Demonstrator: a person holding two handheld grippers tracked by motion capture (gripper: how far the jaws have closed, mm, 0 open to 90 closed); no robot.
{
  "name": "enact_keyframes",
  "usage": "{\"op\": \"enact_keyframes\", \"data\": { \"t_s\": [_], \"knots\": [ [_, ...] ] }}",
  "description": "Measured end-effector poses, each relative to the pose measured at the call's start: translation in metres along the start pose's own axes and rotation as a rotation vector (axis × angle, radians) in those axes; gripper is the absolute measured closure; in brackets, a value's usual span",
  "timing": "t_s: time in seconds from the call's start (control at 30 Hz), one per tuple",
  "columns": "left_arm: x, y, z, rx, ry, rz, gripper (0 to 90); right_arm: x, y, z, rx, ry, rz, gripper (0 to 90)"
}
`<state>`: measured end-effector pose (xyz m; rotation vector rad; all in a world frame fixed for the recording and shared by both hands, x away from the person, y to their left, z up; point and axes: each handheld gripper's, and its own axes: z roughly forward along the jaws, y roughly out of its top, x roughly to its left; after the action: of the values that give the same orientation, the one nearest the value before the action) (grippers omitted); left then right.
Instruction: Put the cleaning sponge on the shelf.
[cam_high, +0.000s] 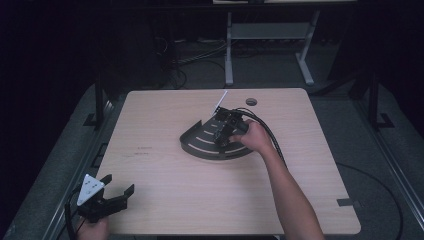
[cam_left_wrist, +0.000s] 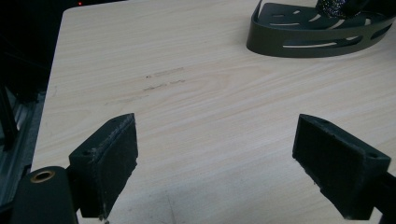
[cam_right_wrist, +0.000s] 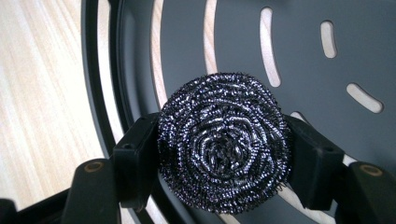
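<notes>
- Wooden worktop (cam_high: 165, 200) spans the middle of the frame, mostly bare
- Dark slotted tray (cam_high: 200, 142) sits just right of centre
- Left gripper (cam_high: 116, 192), lower left, hangs released and holds nothing
- Right gripper (cam_high: 222, 136) clenches the steel scourer (cam_right_wrist: 224, 149) over the tray: grasp done, setting it down or carrying it off seems left

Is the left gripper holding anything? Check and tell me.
No, the left gripper has its jaws wide apart with just bare table between them, well short of the slotted tray.
</notes>
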<state>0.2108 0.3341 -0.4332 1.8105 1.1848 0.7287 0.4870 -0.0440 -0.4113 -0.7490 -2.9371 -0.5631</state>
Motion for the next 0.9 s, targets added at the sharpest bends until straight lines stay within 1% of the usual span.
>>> {"op": "enact_keyframes", "data": {
  "t_s": [0.07, 0.1, 0.17, 0.23, 0.3, 0.43, 0.5, 0.57, 0.7, 0.9],
  "knots": [
    [0.0, 0.0, 0.0, -0.001, -0.002, 0.0, 13.4, 0.0, 0.001, 0.001, -0.001, -0.008, 0.006, 33.1],
    [-0.001, 0.0, 0.0, 0.001, 0.001, 0.007, 13.4, 0.0, 0.001, 0.003, 0.001, -0.003, 0.006, 33.1],
    [-0.001, 0.0, 0.0, 0.003, 0.004, 0.011, 13.4, 0.001, 0.001, 0.005, 0.012, -0.01, 0.0, 33.1],
    [-0.001, 0.0, 0.0, 0.002, 0.001, 0.008, 13.3, 0.001, 0.0, 0.007, 0.016, -0.012, -0.002, 33.1],
    [-0.001, 0.0, 0.0, 0.001, 0.004, 0.008, 13.4, 0.0, -0.001, 0.009, 0.005, -0.004, 0.008, 33.1],
    [-0.001, 0.0, 0.0, 0.003, 0.002, 0.009, 13.4, -0.002, -0.004, 0.013, 0.014, -0.006, 0.017, 33.1],
    [-0.001, 0.0, 0.0, 0.004, 0.003, 0.011, 13.4, -0.002, -0.005, 0.014, 0.021, -0.014, 0.015, 33.0],
    [-0.001, 0.0, 0.0, 0.003, 0.003, 0.011, 13.3, -0.002, -0.004, 0.015, 0.021, -0.008, 0.017, 33.0],
    [0.0, 0.0, 0.0, 0.002, 0.0, 0.003, 13.4, -0.002, -0.004, 0.017, 0.024, -0.009, 0.013, 32.9],
    [0.0, 0.0, 0.0, -0.001, 0.0, 0.003, 13.4, -0.001, -0.003, 0.018, 0.025, -0.006, 0.015, 32.9]
  ]
}}
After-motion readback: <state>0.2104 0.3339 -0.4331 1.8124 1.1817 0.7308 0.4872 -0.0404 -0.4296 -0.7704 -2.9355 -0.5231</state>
